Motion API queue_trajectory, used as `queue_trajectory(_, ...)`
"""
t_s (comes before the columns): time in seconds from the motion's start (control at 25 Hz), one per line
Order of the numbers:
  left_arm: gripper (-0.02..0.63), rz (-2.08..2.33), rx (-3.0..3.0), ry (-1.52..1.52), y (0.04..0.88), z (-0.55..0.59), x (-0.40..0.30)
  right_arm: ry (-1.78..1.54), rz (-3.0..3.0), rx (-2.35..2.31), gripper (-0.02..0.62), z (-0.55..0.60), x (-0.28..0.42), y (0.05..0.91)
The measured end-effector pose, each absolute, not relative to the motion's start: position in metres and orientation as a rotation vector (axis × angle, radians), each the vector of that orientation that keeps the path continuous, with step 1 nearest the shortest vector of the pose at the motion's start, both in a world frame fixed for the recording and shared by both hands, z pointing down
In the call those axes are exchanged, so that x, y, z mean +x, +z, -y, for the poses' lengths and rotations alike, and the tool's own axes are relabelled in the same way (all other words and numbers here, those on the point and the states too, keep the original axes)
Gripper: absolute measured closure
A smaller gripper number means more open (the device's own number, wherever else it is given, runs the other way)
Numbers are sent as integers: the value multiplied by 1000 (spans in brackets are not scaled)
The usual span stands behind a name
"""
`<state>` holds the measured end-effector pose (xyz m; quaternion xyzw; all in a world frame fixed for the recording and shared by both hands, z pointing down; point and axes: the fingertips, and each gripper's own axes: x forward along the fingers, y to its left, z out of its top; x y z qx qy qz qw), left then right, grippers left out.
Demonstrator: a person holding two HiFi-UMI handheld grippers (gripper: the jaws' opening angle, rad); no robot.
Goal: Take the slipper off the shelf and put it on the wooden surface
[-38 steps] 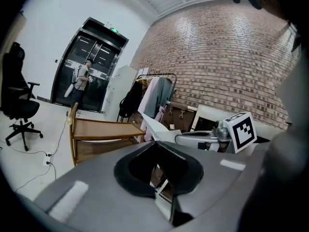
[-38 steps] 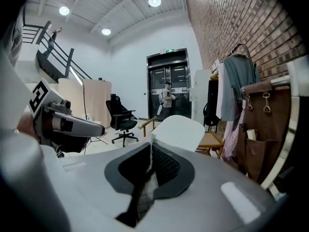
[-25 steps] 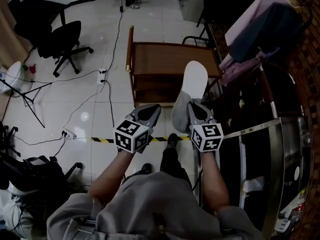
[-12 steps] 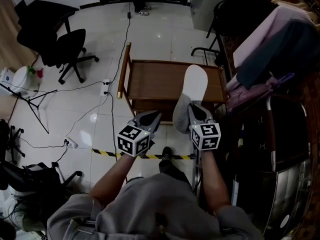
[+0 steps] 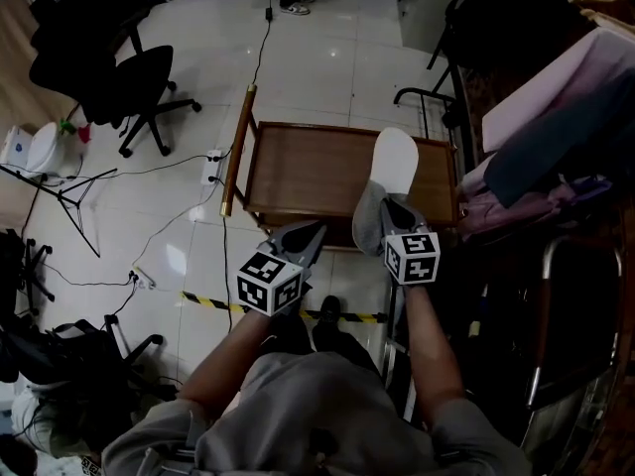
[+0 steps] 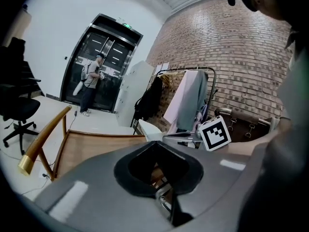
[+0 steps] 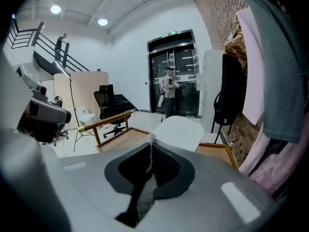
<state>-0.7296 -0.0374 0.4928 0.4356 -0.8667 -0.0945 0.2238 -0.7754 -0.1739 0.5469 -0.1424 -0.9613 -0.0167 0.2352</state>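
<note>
While the right claw (image 5: 394,209) clamps the slipper (image 5: 395,157) over the table (image 5: 308,172), I'd lower it flat before releasing; left claw (image 5: 310,230), pinched together and empty, should hang clear.

The left gripper (image 5: 316,228) and right gripper (image 5: 385,202) are smooth grey shells, each bearing a white cube (image 5: 270,283) with black square markers. The person wears a grey short-sleeved top (image 5: 298,415) and dark shoes (image 5: 328,310).
</note>
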Motion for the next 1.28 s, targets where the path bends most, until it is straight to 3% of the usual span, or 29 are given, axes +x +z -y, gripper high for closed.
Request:
queue_trajectory(0.8,611,2268,1147,-228,559,33,-826,-51,2434,-362,574,181,-866,682)
queue_trajectory(0.96,611,2256,1125,-234,565,27,-828,-20,2398,-388,550,176,-865,693)
queue_trajectory(1.12,611,2254,1126,-232,564,29,-832,28,2409,-421,459,173,-866,680)
queue_trajectory(1.28,611,2260,1163,-226,548,36,-834,64,2464,-420,440,175,-861,644)
